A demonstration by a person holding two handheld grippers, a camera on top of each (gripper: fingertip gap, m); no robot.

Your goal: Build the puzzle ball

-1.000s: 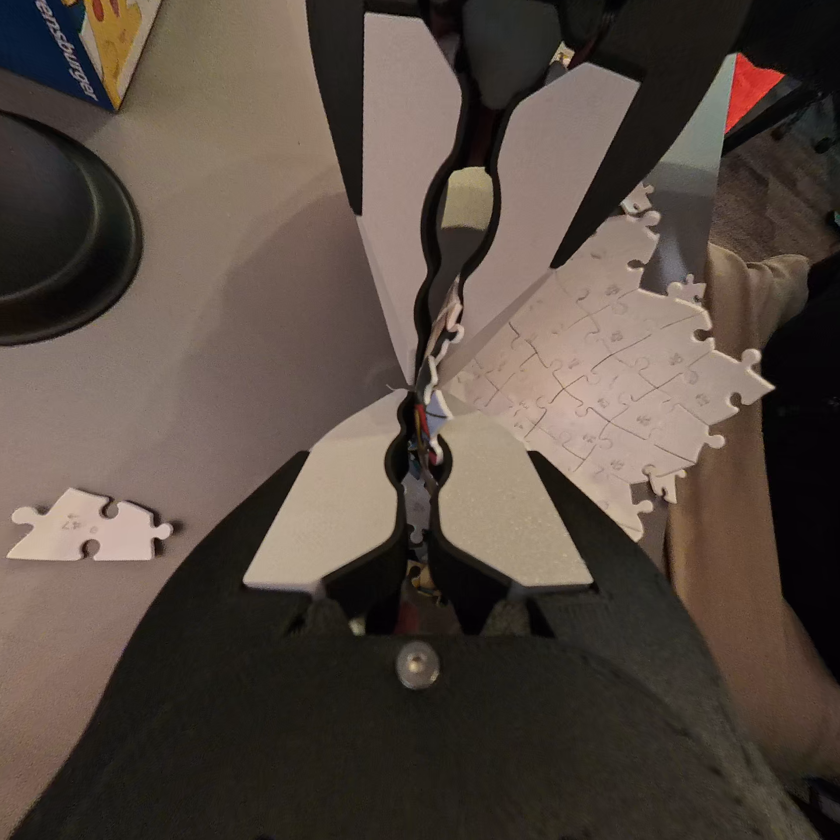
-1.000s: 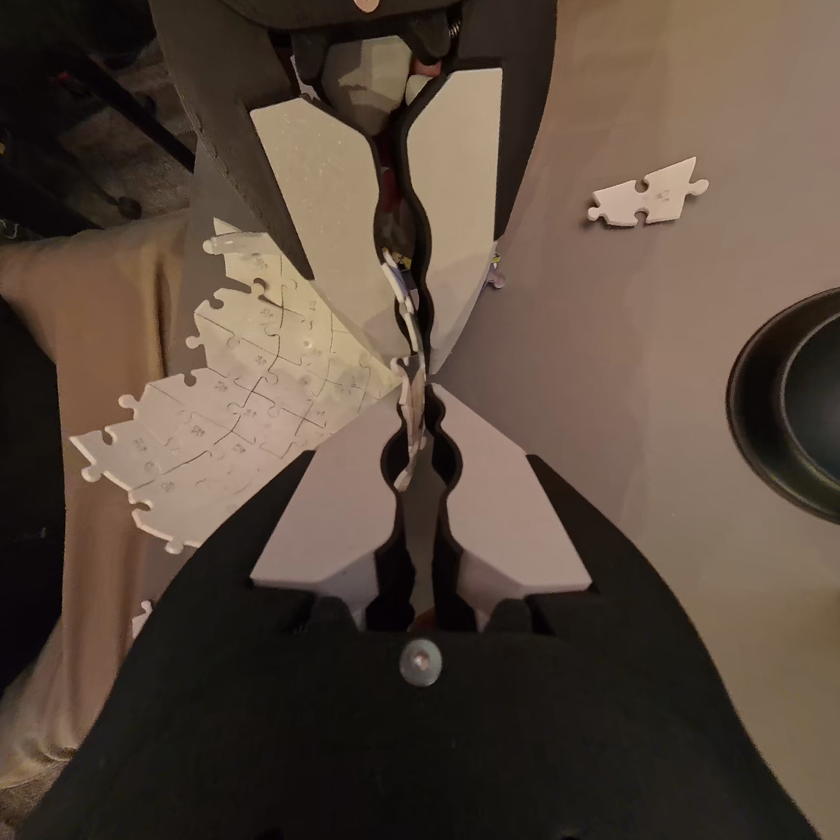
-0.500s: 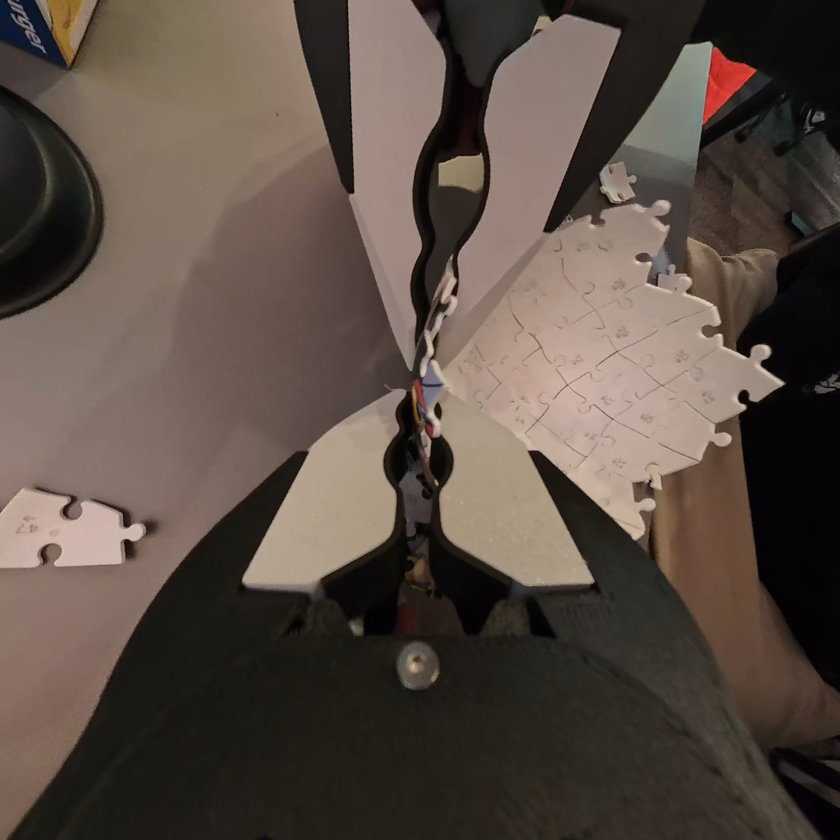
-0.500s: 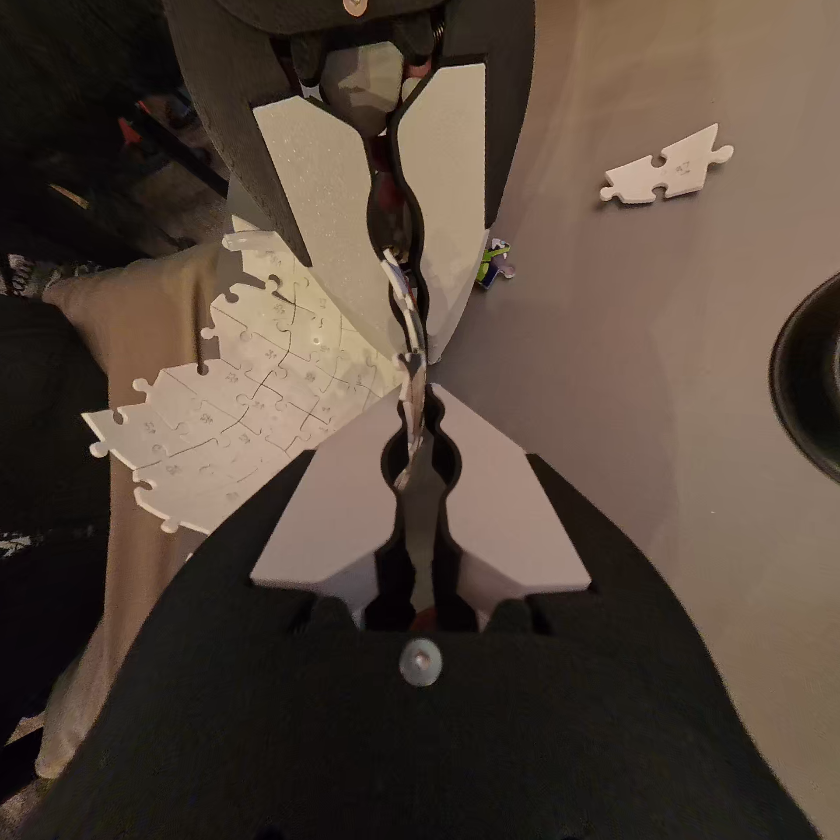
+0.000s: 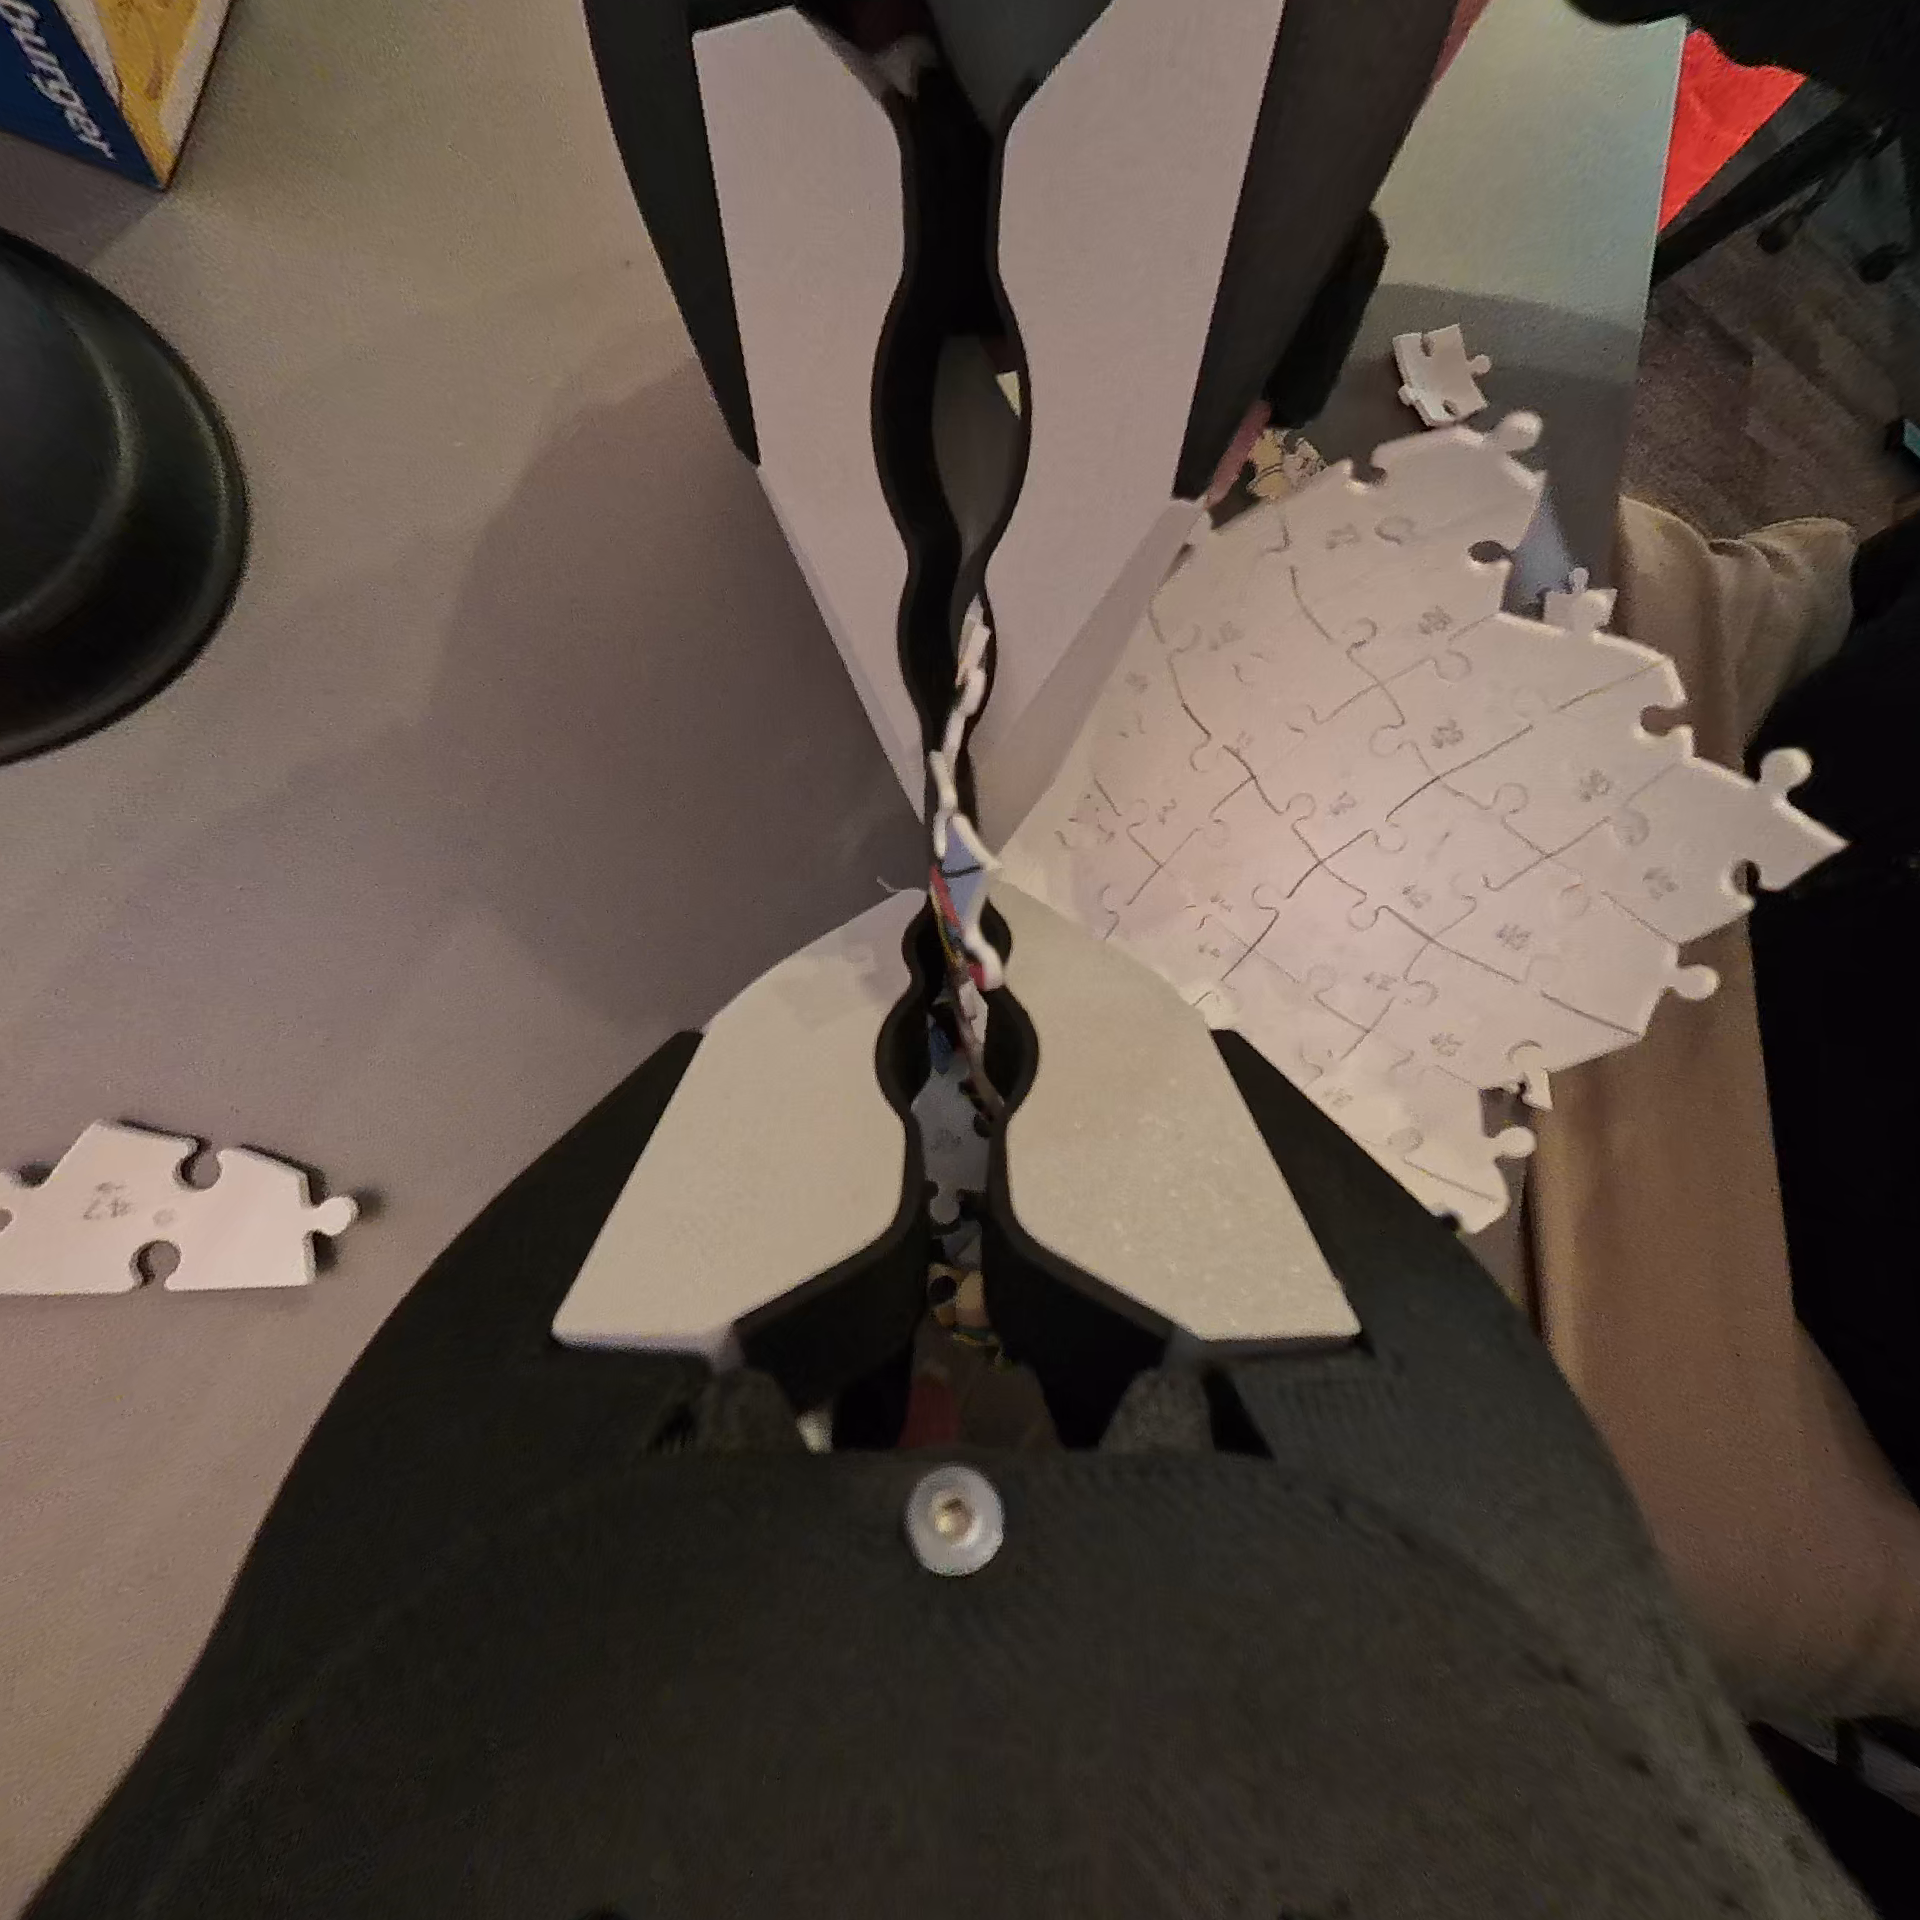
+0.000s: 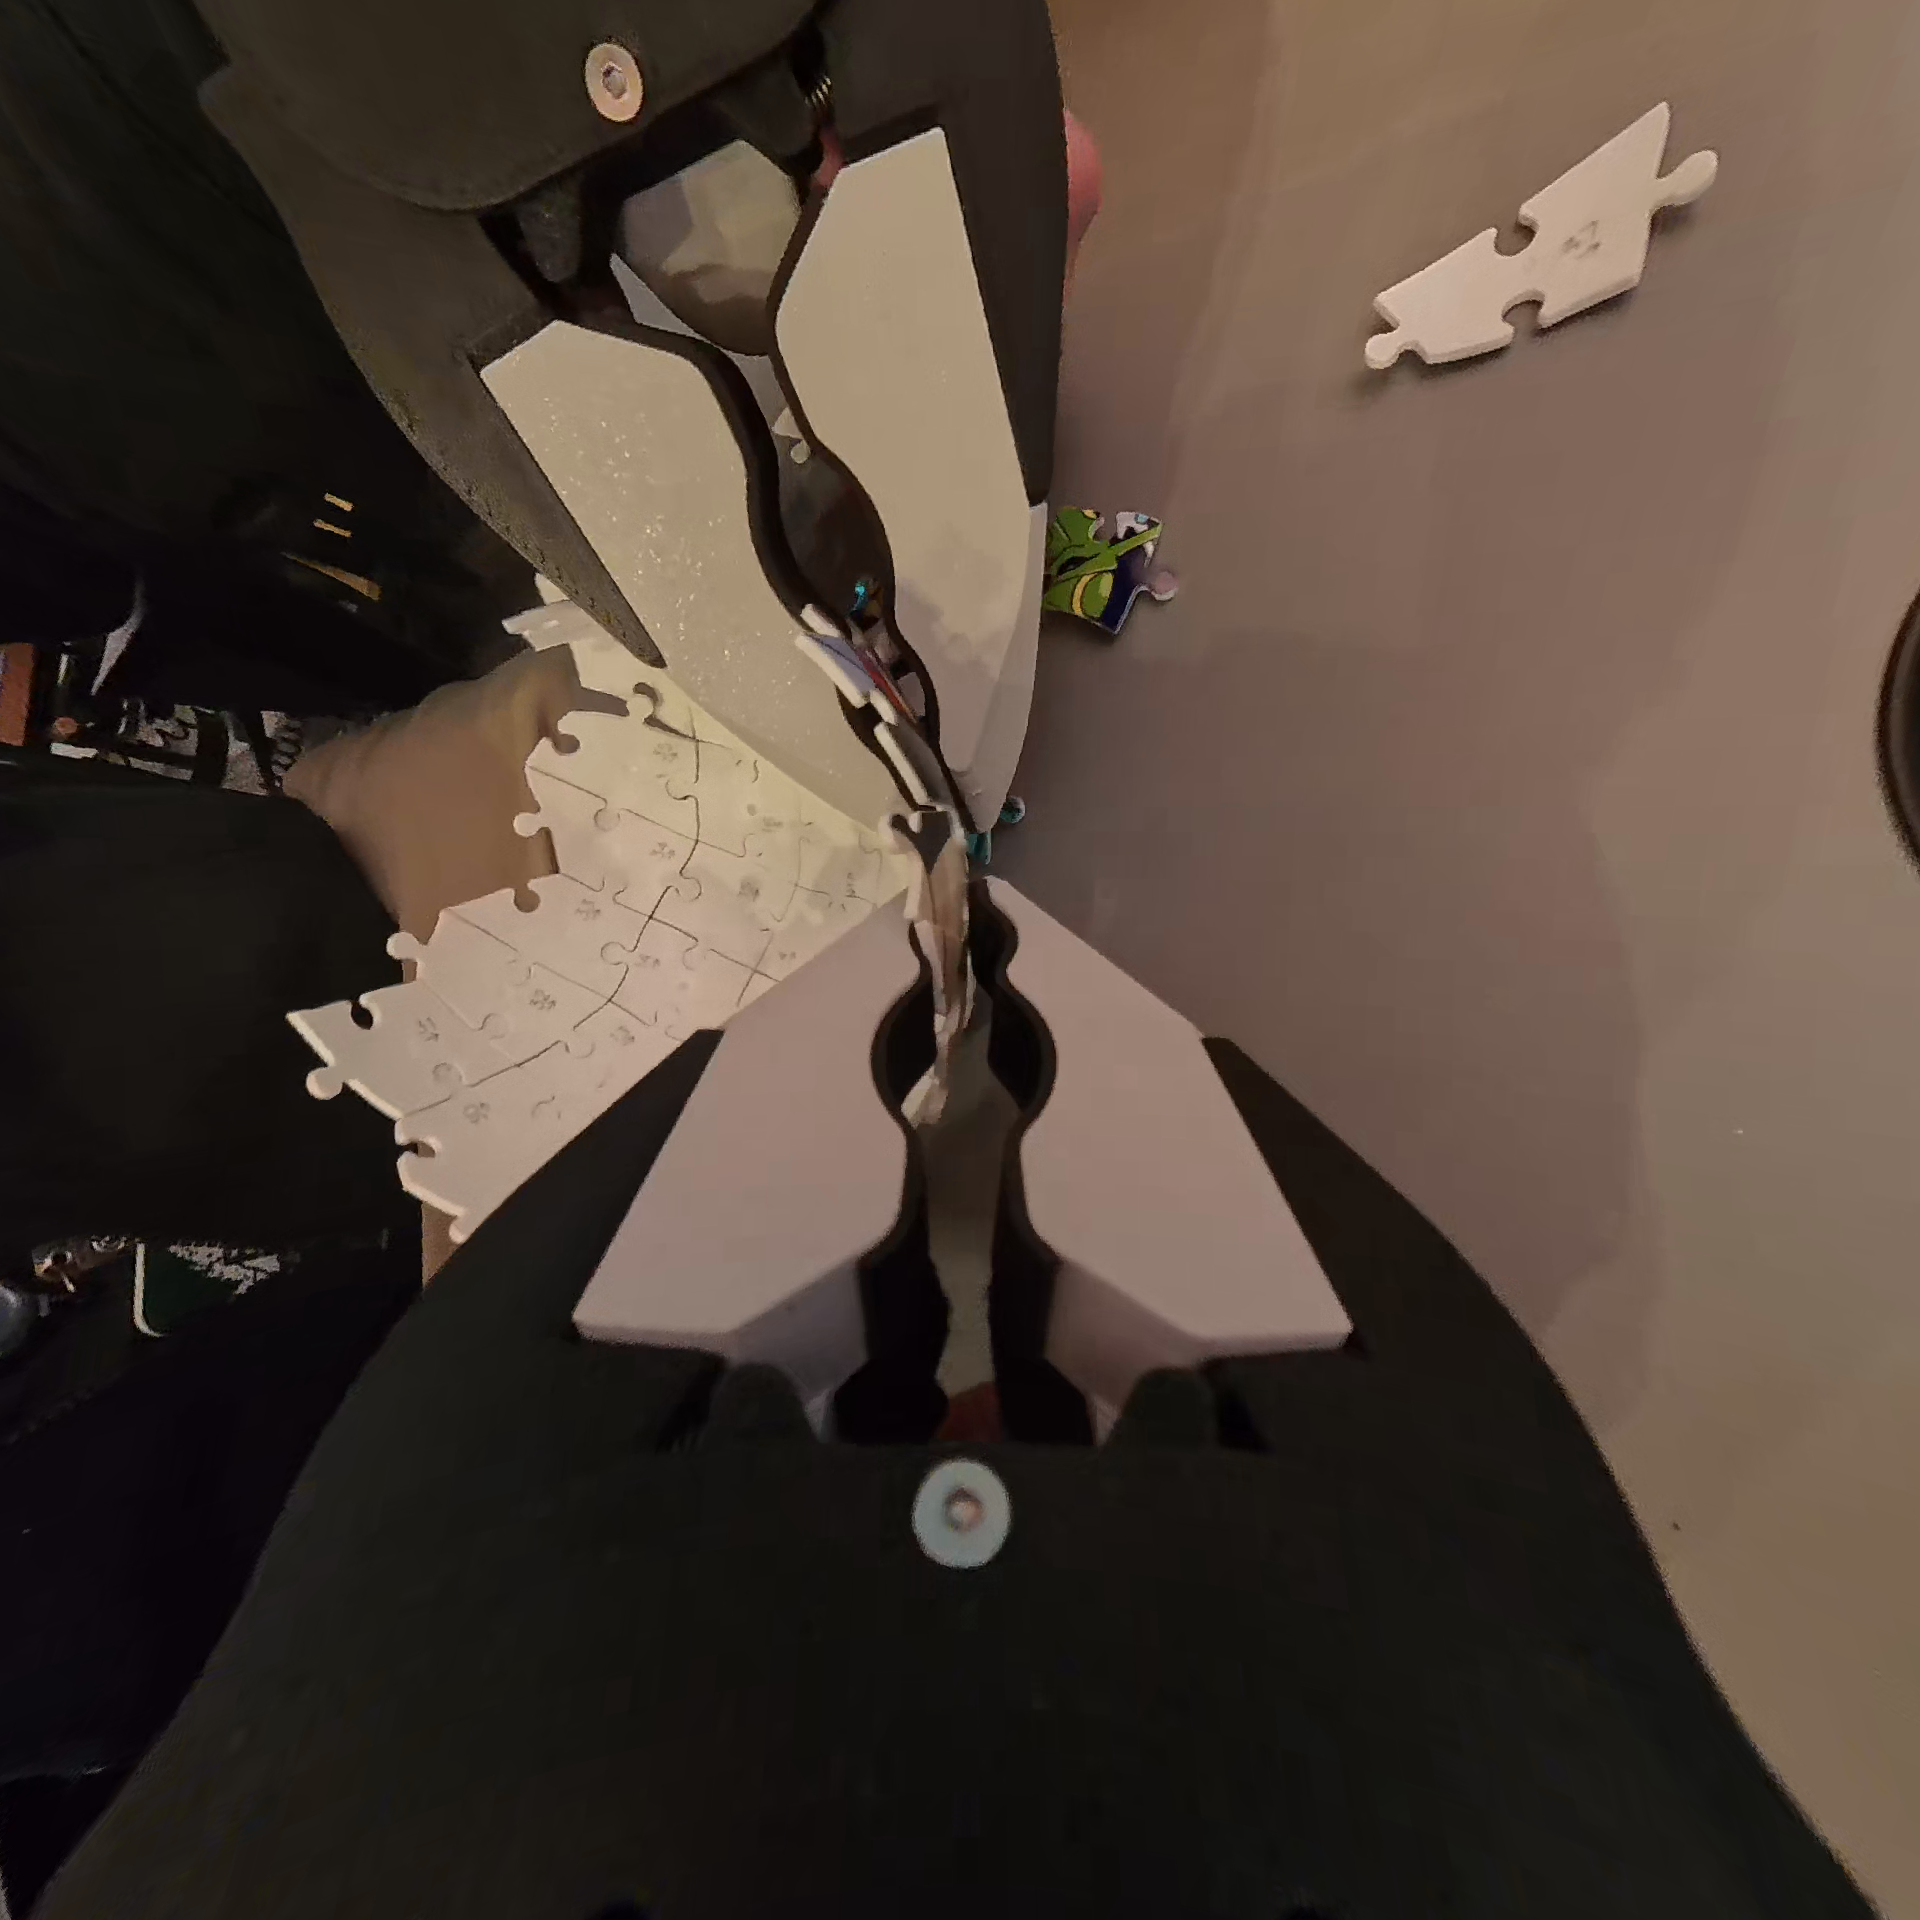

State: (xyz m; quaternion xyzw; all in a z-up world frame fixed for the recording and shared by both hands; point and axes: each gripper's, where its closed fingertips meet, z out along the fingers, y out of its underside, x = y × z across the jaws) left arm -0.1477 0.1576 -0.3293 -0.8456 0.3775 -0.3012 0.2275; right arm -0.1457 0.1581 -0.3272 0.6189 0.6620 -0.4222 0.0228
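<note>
A curved sheet of joined puzzle pieces [image 5: 1403, 831], white numbered back showing, is held above the grey table. It spreads to the right in the left wrist view and to the left in the right wrist view [image 6: 623, 935]. My left gripper [image 5: 961, 935] is shut on the sheet's near edge, which I see edge-on. My right gripper [image 5: 961, 727] faces it from the top, shut on the same edge just beyond. In the right wrist view my right gripper [image 6: 961, 914] is at the bottom, and my left gripper [image 6: 914, 748] comes in tilted from the upper left. Their tips nearly meet.
A joined pair of white pieces [image 5: 156, 1226] lies on the table; it also shows in the right wrist view [image 6: 1538, 260]. A green printed piece [image 6: 1107, 566], a loose white piece [image 5: 1439, 379], a black bowl [image 5: 83, 499] and a blue-yellow box [image 5: 104, 83] are nearby. Tan cloth [image 5: 1662, 1351] lies beyond the table edge. Less than 4 cm separates the two grippers' tips.
Both grippers keep their hold on the sheet. In the right wrist view the left gripper has tilted toward the upper left, and the green piece and pair of pieces now show larger.
</note>
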